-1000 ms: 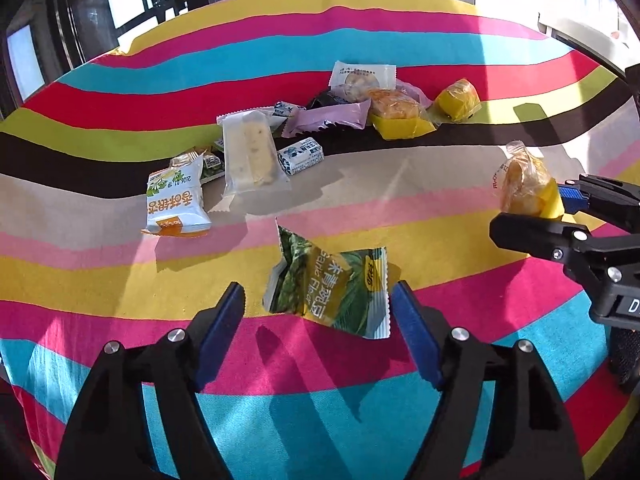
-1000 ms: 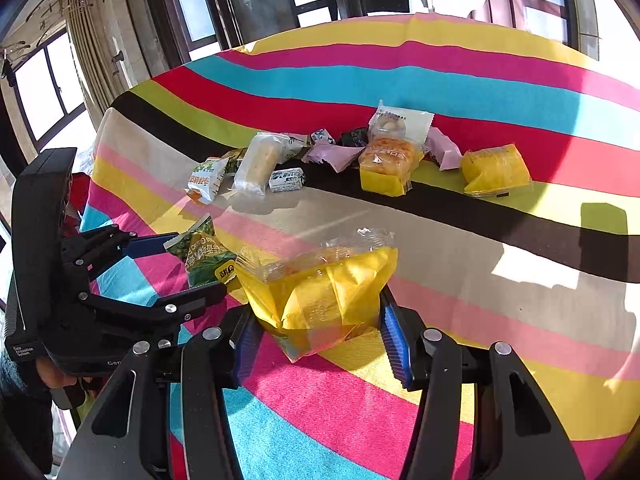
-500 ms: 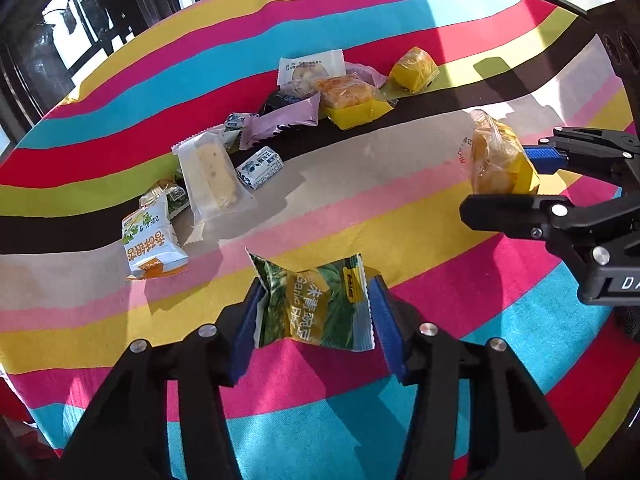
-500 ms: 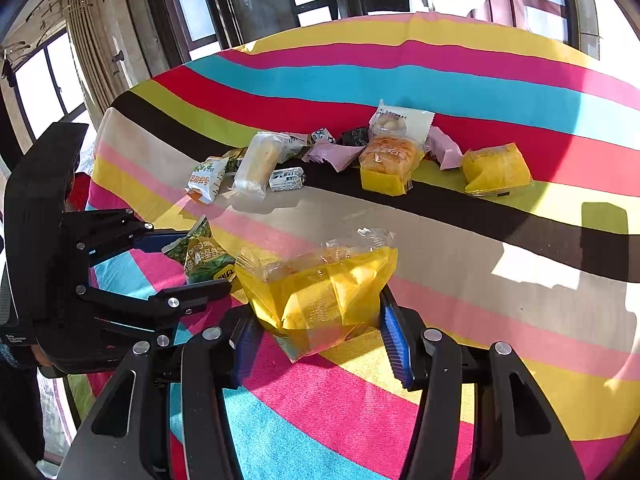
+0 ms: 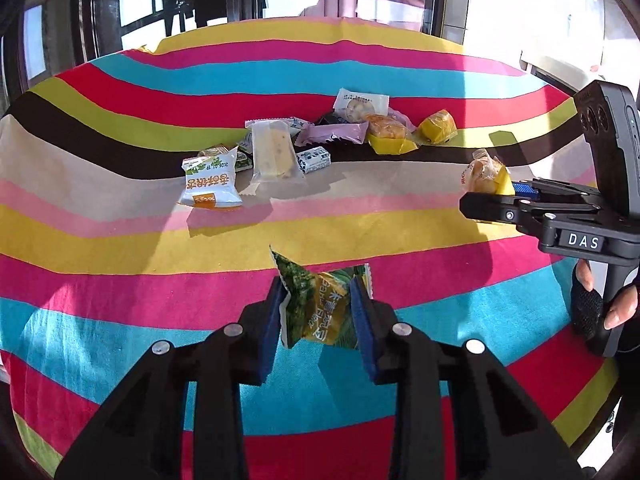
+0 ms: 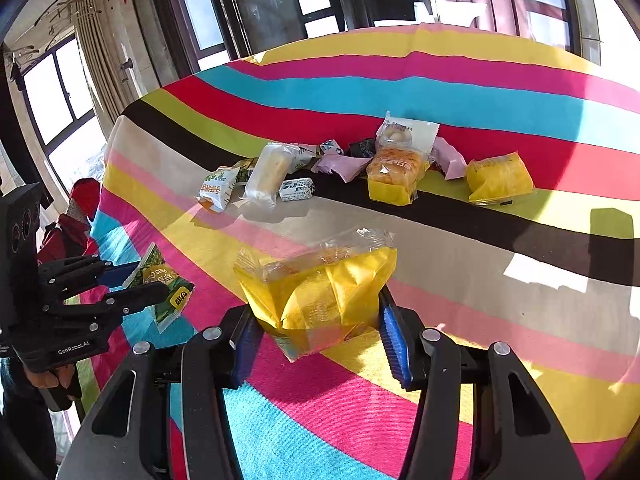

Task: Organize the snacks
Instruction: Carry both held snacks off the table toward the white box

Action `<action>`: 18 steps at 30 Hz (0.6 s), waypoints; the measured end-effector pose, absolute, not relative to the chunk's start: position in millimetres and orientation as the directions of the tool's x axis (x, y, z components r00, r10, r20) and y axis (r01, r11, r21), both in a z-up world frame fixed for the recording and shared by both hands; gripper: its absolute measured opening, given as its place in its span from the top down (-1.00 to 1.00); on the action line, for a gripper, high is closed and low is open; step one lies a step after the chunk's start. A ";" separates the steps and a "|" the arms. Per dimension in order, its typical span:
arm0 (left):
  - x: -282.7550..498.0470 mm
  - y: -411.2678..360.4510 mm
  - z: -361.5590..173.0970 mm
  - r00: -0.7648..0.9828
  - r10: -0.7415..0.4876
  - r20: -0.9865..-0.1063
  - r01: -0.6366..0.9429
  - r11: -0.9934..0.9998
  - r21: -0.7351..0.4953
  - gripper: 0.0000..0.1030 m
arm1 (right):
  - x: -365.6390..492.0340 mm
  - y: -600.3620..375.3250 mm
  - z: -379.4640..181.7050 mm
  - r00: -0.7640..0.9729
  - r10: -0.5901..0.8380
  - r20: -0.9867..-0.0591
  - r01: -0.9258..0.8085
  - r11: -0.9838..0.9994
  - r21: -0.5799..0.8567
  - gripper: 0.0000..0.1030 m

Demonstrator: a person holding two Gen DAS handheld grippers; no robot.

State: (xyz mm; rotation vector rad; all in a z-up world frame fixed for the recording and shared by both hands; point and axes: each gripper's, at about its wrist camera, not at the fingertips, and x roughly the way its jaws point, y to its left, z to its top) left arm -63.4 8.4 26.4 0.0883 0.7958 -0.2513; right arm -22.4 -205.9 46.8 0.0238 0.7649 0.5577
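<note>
My left gripper [image 5: 318, 312] is shut on a green and yellow pea snack packet [image 5: 320, 308], lifted off the striped tablecloth [image 5: 120, 240]; the right wrist view shows the same packet [image 6: 160, 284] at the far left. A yellow cake packet [image 6: 316, 292] with a clear top is clamped in my right gripper [image 6: 316, 332]; in the left wrist view that packet [image 5: 486, 172] shows at the right edge. A row of loose snacks lies across the table's middle: a white and orange pack [image 5: 209, 184], a clear-wrapped bar [image 5: 272, 152], a purple wrapper [image 5: 332, 134], yellow cakes [image 5: 388, 136].
A person's hand [image 5: 608, 300] holds the right gripper's handle at the right edge. Windows and curtains stand behind the table's far edge. The near blue, pink and red stripes in front of both grippers carry no snacks.
My left gripper closed on the green packet and lifted it from the cloth, moving back from the snack row. The right gripper kept still with the yellow cake packet in it.
</note>
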 end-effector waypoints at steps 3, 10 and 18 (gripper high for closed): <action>-73.5 20.2 24.2 0.674 -0.190 -0.714 0.242 0.970 -0.029 0.35 | -22.5 -202.0 46.4 0.581 0.477 -0.659 -0.471 0.858 0.206 0.00; -99.8 53.5 28.2 0.701 -0.180 -0.690 0.196 0.979 -0.056 0.35 | -39.1 -167.5 45.5 0.550 0.465 -0.694 -0.511 0.844 0.160 0.00; -131.2 94.7 42.2 0.752 -0.136 -0.646 0.127 0.990 -0.060 0.35 | -82.7 -100.8 61.8 0.490 0.566 -0.663 -0.632 0.755 0.178 0.00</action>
